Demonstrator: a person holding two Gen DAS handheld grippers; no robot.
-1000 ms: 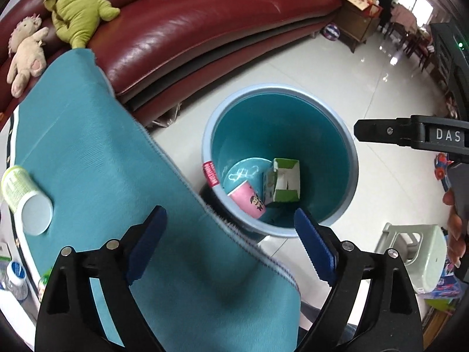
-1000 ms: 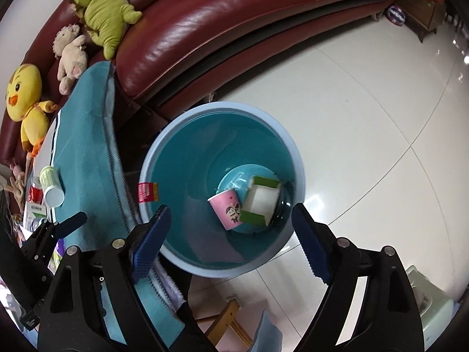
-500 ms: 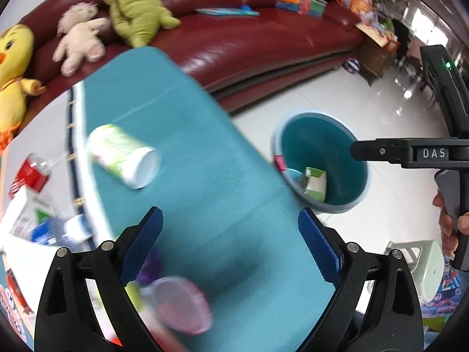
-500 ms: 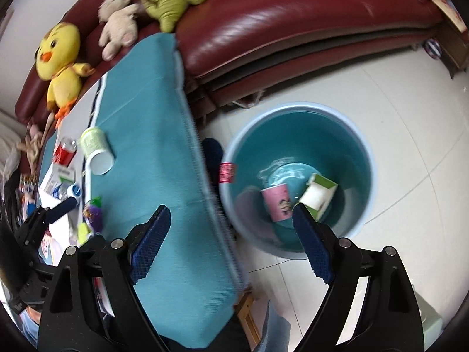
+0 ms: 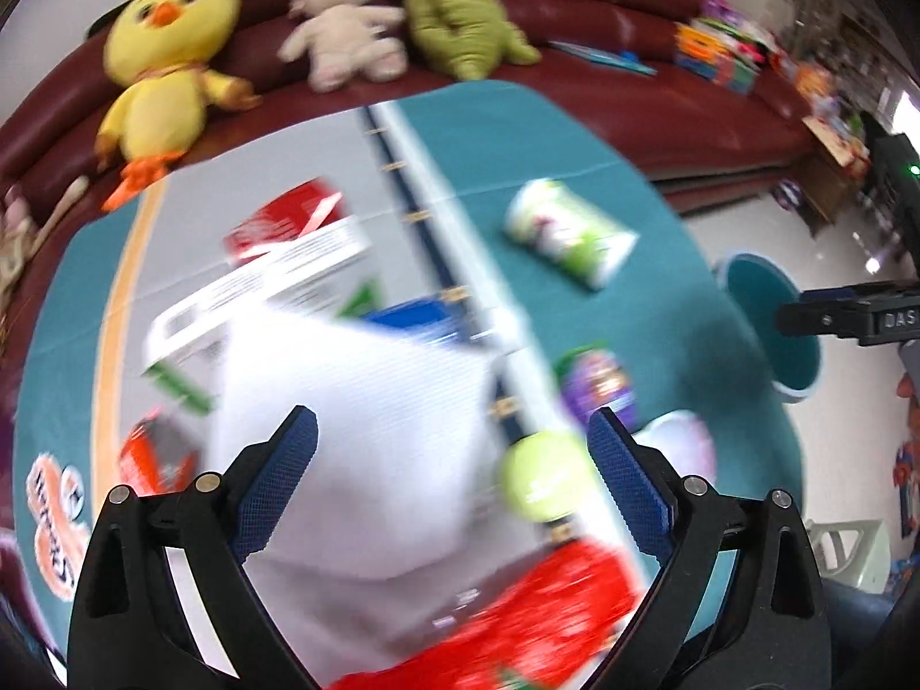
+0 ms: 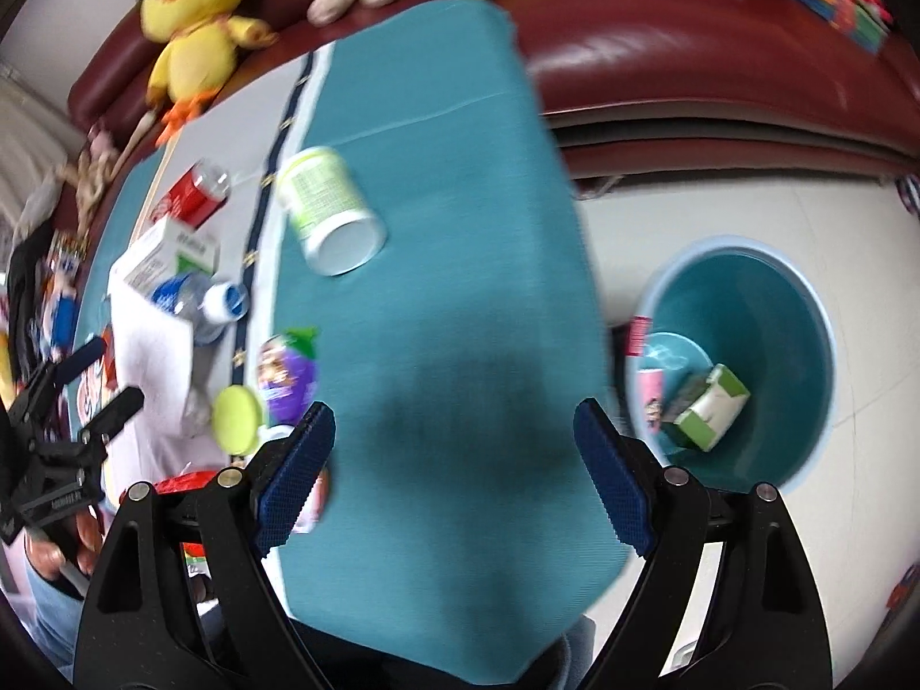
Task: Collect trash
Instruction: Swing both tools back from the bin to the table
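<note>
While a pink paper cup and green-white carton lie in the round teal bin at right, both grippers hang spread and empty over table litter at left, including a green-white cup.

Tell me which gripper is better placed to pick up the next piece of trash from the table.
Left. The left gripper hangs open over the clutter: white tissue, green ball. The right gripper, also open, is over bare teal cloth near the bin.

cup on table | bin right | carton in bin
</note>
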